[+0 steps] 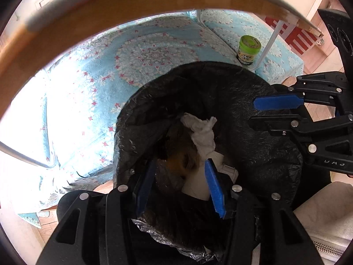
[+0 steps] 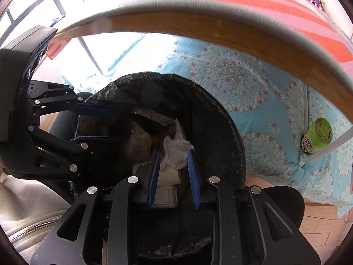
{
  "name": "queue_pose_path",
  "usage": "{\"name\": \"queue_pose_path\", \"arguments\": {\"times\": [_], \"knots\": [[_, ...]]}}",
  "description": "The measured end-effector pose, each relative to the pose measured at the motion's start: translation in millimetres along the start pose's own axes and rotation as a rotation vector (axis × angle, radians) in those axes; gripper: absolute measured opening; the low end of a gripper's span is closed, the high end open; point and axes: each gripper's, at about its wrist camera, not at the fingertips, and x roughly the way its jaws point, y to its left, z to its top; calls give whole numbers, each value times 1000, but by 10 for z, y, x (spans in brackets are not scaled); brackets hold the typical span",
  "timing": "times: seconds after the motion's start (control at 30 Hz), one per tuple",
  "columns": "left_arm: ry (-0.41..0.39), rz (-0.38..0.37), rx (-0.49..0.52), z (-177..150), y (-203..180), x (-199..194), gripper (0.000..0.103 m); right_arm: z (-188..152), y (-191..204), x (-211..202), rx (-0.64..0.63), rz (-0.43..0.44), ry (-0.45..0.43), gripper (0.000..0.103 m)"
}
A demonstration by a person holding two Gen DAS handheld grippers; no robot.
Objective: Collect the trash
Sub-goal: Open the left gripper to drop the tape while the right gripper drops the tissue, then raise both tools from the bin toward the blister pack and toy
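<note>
Both grippers hang over the black-lined trash bin (image 1: pixel 253 145) at frame centre. The left gripper (image 1: pixel 181 165) and the right gripper (image 2: pixel 173 154) are spread apart, empty. A crumpled white tissue (image 2: pixel 176 150) lies inside — seemingly resting on other rubbish (dim there). A green-lidded jar (image 1: pixel 249 49) stands upper right on the blue rug (image 1: pixel 136 50).
</note>
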Motion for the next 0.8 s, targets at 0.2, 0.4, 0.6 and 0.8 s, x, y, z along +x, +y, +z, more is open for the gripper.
{"name": "queue_pose_path", "arguments": {"times": [0.2,0.4,0.6,0.8], "knots": [[-43,-1,5,-11,-38,-195,45,-8,26,-156,-2,0,-36,28],[-99,4,0,-34,-39,-446,45,-8,90,-369,-17,-3,-83,28],[-173,14,0,-40,-15,-775,45,6,154,-632,-28,2,-137,29],[-255,37,-7,2,17,-1100,45,83,247,-870,-64,-8,-191,29]]}}
